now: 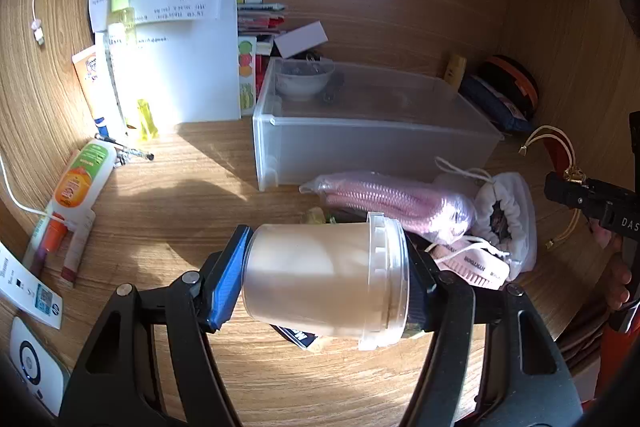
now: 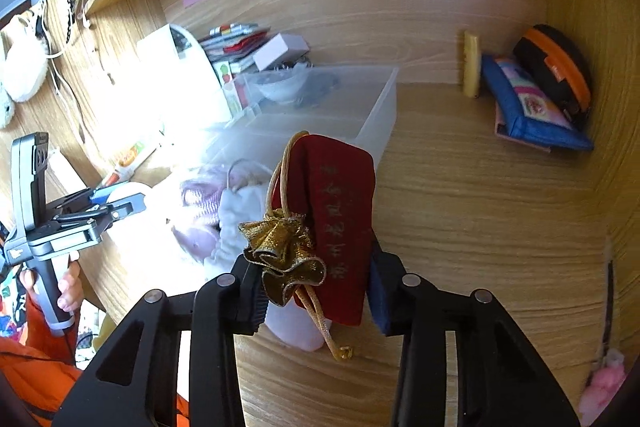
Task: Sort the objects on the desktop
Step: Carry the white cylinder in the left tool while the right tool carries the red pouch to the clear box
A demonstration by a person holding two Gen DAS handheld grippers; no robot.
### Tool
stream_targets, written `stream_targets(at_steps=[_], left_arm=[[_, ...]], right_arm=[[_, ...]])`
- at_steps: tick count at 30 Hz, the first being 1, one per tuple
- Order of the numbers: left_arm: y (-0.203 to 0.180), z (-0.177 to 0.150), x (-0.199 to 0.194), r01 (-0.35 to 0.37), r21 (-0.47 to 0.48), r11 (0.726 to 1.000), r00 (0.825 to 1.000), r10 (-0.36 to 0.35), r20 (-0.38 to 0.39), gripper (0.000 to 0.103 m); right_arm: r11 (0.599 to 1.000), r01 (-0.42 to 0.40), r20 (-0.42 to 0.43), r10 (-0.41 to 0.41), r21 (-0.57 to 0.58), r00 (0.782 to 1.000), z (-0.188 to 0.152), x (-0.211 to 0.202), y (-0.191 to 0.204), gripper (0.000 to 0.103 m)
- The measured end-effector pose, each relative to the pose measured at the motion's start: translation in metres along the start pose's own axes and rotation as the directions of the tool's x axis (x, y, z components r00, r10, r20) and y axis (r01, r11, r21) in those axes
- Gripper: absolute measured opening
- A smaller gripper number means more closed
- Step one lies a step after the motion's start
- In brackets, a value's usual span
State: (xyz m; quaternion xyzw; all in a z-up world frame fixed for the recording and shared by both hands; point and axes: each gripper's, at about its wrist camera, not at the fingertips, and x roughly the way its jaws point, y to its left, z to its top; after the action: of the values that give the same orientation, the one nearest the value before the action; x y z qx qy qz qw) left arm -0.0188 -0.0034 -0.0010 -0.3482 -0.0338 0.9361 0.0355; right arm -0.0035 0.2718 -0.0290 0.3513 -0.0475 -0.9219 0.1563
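Both grippers are loaded above the wooden desk, the left gripper [image 1: 326,283] clamping a frosted, lidded plastic jar [image 1: 324,283] sideways, the right gripper [image 2: 316,291] pinching a red gold-corded drawstring pouch [image 2: 336,227], presumably bound for the translucent plastic bin [image 1: 360,143] just beyond.

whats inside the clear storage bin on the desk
The clear bin holds a white bowl in its back left corner, with a small dark object beside it. The bowl's contents are too blurred to name; the rest looks bare through the frosted wall.

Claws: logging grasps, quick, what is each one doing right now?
Left claw: closed on the jar.
Right claw: closed on the red pouch.
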Motion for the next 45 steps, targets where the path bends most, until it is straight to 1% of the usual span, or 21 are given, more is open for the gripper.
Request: stream_targets(at_steps=[6,9,14,20,24,29,33,36,39,41,44,45], left_arm=[[0.002,0.013,-0.011,-0.016,-0.006,1.0,0.998,0.016,0.061,0.067],[0.004,0.023,-0.014,-0.026,-0.01,1.0,0.995,0.026,0.095,0.067],[0.003,0.041,-0.013,-0.079,0.002,0.997,0.988,0.078,0.13,0.067],[0.003,0.063,-0.006,-0.104,0.016,0.994,0.985,0.101,0.138,0.067],[0.004,0.078,0.0,-0.098,0.014,0.995,0.985,0.095,0.146,0.067],[-0.001,0.098,0.006,-0.099,0.035,0.994,0.983,0.093,0.161,0.067],[-0.001,0.113,0.015,-0.081,0.034,0.996,0.985,0.074,0.157,0.067],[-0.002,0.123,0.023,-0.08,0.042,0.996,0.986,0.073,0.15,0.066],[-0.002,0.13,0.033,-0.058,0.048,0.997,0.99,0.051,0.134,0.066],[-0.004,0.135,0.042,-0.05,0.059,0.997,0.992,0.042,0.119,0.066],[-0.008,0.141,0.06,-0.027,0.076,0.997,0.997,0.022,0.078,0.066],[-0.009,0.142,0.065,-0.047,0.056,0.997,0.996,0.042,0.079,0.066]], right_arm=[[1.0,0.016,0.05,-0.015,-0.026,0.999,0.018,-0.009,0.005,0.037],[0.999,0.017,0.059,-0.014,-0.046,0.998,0.025,-0.009,0.008,0.037],[0.997,0.018,0.065,-0.013,-0.079,0.998,0.039,-0.003,0.014,0.037],[0.994,0.009,0.088,0.0,-0.109,0.996,0.058,0.001,0.019,0.037],[0.993,0.007,0.104,0.005,-0.116,0.995,0.071,0.004,0.021,0.037],[0.993,-0.007,0.122,0.022,-0.122,0.992,0.089,0.009,0.025,0.037],[0.99,-0.009,0.129,0.028,-0.141,0.991,0.104,0.016,0.032,0.037],[0.989,-0.022,0.125,0.041,-0.147,0.991,0.113,0.022,0.036,0.037],[0.987,-0.034,0.118,0.053,-0.157,0.992,0.122,0.03,0.039,0.037],[0.986,-0.037,0.107,0.055,-0.165,0.993,0.126,0.037,0.041,0.037],[0.984,-0.046,0.067,0.058,-0.169,0.996,0.13,0.056,0.041,0.037],[0.984,-0.048,0.056,0.058,-0.17,0.997,0.131,0.062,0.041,0.037]])
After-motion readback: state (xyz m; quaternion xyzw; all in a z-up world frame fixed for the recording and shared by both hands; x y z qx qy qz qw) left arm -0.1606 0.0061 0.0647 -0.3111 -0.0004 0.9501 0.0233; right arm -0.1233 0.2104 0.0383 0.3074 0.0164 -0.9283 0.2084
